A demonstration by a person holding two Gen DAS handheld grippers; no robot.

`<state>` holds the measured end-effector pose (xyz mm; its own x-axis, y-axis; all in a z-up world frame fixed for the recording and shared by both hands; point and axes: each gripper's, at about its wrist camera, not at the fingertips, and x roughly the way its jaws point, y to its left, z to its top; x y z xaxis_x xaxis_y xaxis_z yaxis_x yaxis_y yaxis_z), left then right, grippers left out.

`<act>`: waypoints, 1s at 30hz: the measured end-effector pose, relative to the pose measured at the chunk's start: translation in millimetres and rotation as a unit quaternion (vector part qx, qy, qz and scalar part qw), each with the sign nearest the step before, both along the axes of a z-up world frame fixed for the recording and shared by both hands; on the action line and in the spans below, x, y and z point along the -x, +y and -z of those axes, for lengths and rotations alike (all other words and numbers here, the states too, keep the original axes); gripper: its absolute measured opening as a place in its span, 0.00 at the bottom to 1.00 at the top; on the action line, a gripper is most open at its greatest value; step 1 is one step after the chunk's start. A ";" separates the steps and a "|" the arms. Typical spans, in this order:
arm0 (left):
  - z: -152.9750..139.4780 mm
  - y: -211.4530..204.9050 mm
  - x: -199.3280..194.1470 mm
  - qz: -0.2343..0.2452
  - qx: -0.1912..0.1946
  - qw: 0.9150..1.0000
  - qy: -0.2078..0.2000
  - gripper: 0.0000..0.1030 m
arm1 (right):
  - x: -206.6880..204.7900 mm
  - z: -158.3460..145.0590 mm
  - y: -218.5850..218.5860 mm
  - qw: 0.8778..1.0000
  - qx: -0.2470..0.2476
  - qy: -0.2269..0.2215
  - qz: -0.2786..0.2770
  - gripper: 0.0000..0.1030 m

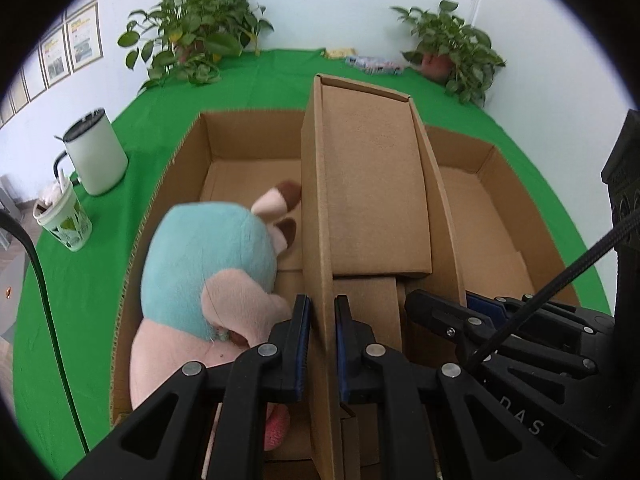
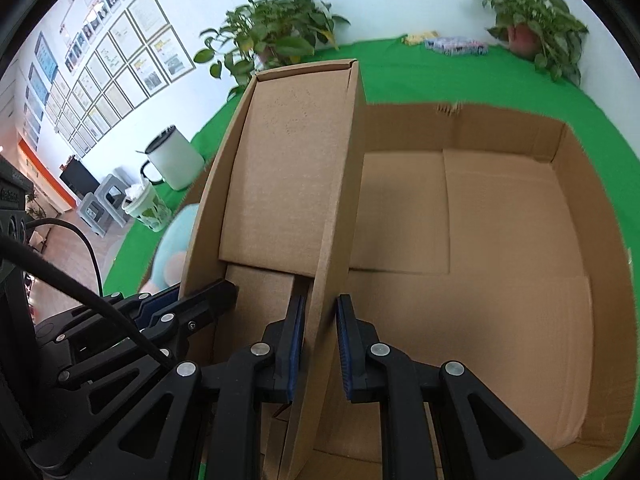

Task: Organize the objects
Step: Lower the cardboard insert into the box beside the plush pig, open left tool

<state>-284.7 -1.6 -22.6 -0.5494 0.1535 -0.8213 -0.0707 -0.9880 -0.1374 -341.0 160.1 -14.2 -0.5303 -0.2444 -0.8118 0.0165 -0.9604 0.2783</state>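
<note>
**Small box goes down into the big carton, one wall per hand**

Green cloth covers the worktop (image 1: pixel 120 184), with potted plants (image 1: pixel 192 36) against the white wall behind, and a white mug (image 1: pixel 94 152) and a paper cup (image 1: pixel 66 220) well off to the left.

A large open carton (image 2: pixel 560 152) sits on the cloth. Held over its middle is a smaller open cardboard box (image 1: pixel 368 184), tilted so its far end stands higher. The left tongs (image 1: pixel 322 344) are clenched on the box's left wall, the right tongs (image 2: pixel 318 344) on its right wall. Gripping both thin walls likely keeps the light box from twisting as it is lowered.

A plush toy (image 1: pixel 208 264) already lies in the carton's left part, just beside the box. The right part is bare, so the box seems meant for the middle.
</note>
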 end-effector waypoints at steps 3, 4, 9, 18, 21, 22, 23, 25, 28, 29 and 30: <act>11.8 -0.6 3.0 0.001 0.003 1.000 -0.017 0.11 | 4.5 21.1 -2.0 1.000 0.006 -0.018 -0.001 0.14; 14.2 -0.3 3.1 0.001 0.005 1.000 -0.021 0.11 | 4.4 26.7 -3.2 1.000 0.005 -0.021 -0.001 0.14; 12.1 -2.4 -1.9 0.007 -0.010 1.000 -0.025 0.16 | 9.3 43.1 -10.5 1.000 -0.009 -0.028 -0.009 0.10; -8.6 -20.4 -18.2 0.000 -0.014 1.000 0.006 0.16 | 17.6 49.4 -28.3 0.999 -0.028 -0.032 -0.022 0.12; -13.2 -25.6 -25.0 -0.007 -0.006 1.000 0.016 0.16 | 20.2 50.0 -36.6 0.998 -0.049 -0.027 -0.030 0.12; -14.0 -27.1 -26.0 -0.009 -0.006 1.000 0.017 0.16 | 19.9 49.1 -37.8 0.998 -0.052 -0.026 -0.032 0.12; -15.2 -29.7 -27.3 -0.011 -0.008 1.000 0.018 0.16 | 22.0 48.5 -39.5 0.998 -0.053 -0.027 -0.032 0.12; -17.5 -33.5 -30.0 -0.014 -0.009 1.000 0.023 0.16 | 22.6 48.7 -38.7 0.998 -0.049 -0.029 -0.033 0.12; -19.9 -36.9 -33.8 -0.015 -0.009 0.999 0.028 0.16 | 21.8 47.9 -36.5 0.998 -0.044 -0.032 -0.029 0.14; -20.6 -37.1 -35.6 -0.014 -0.008 0.999 0.030 0.16 | 19.5 47.2 -33.7 0.998 -0.042 -0.034 -0.029 0.15; -21.2 -37.6 -37.5 -0.014 -0.006 0.999 0.033 0.16 | 17.6 46.0 -32.5 0.998 -0.040 -0.035 -0.028 0.15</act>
